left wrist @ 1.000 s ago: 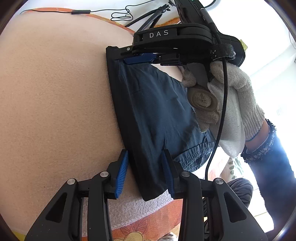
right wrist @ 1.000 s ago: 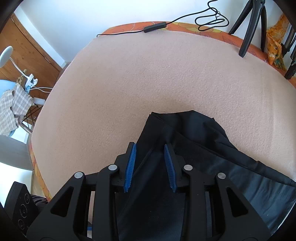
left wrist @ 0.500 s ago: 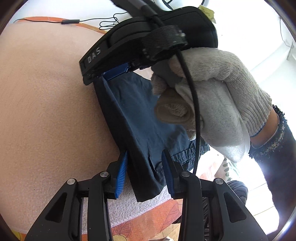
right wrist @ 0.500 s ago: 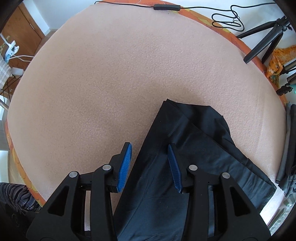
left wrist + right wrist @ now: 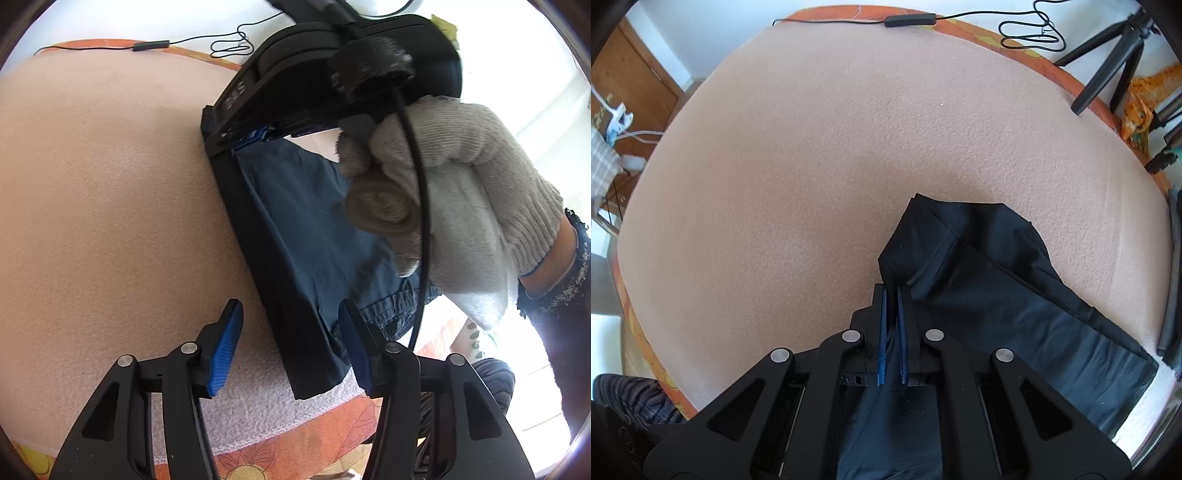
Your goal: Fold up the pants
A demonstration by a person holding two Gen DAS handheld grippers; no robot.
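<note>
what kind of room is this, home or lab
Probably a home room used for recording: a table under a peach fleece blanket over an orange floral cloth, a wooden door, and camera tripods at the far edge.

A home room: blanket-covered bed [image 5: 849, 147], wooden door [image 5: 628, 81], tripod [image 5: 1108, 74] by the wall.

Dark pants [image 5: 1015, 295] read as smooth matt woven cloth; beneath them a peach blanket [image 5: 812, 166], nubby fleece (finely pebbled); knitted glove [image 5: 480, 177], coarse off-white cotton.
</note>
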